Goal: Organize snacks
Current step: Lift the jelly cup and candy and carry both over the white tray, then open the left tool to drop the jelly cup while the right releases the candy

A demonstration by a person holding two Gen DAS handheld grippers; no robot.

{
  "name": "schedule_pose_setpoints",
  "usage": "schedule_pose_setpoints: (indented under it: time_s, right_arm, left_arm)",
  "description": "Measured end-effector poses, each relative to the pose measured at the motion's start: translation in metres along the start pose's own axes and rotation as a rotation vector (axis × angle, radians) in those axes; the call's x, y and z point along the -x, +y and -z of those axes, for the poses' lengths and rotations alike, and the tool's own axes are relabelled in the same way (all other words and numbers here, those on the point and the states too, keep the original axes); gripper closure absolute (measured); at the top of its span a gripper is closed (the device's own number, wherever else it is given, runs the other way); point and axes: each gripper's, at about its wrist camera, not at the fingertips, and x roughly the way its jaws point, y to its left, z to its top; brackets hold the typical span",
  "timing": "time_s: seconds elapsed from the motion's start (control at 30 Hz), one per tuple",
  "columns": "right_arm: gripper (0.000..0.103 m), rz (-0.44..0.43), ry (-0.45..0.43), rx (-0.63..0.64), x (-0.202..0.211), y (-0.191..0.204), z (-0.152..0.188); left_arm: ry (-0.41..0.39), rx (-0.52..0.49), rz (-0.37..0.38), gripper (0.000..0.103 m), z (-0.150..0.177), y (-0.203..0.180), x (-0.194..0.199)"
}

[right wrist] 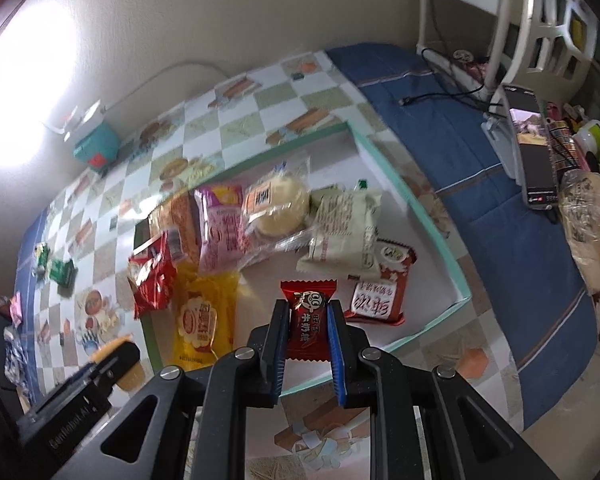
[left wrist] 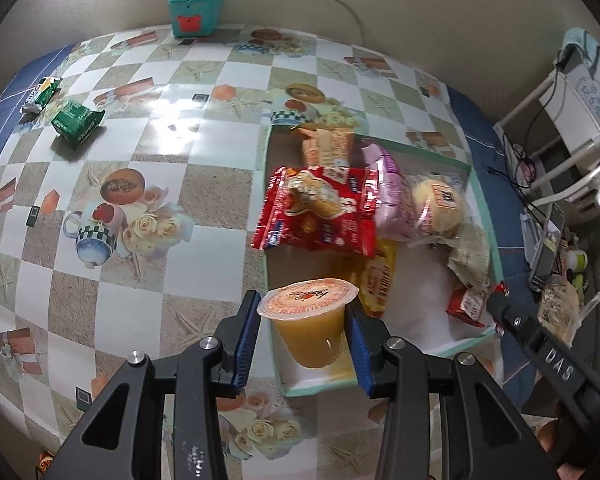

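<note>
Over the tray (left wrist: pixel 485 216), both claws hold snacks.
Left claw (left wrist: pixel 305 334) grips a jelly cup (left wrist: pixel 310 322); right claw (right wrist: pixel 307 334) pinches a red candy (right wrist: pixel 306 322), hiding its lower half.

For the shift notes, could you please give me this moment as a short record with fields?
left gripper: shut on jelly cup, above the tray's near corner
right gripper: shut on red candy, above the tray's near edge
tray: green-rimmed, holds assorted snack packets
outside tray: two green packets on the tablecloth
far edge: teal box by the wall
</note>
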Motion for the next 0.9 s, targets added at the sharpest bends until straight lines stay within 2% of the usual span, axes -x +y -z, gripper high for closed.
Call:
schedule_pose_setpoints:
  time_s: [0.2, 0.9]
  right_arm:
    - [0.083, 0.013, 0.061, 0.034, -0.019, 0.010, 0.007]
    - [0.081, 0.041, 0.155, 0.091, -0.042, 0.025, 0.015]
  left_arm:
    - [0.021, -0.001, -0.010, 0.060, -0.002, 0.003, -0.016]
    - [0.079, -0.077, -0.028, 0.060, 0.004, -0.016, -0.043]
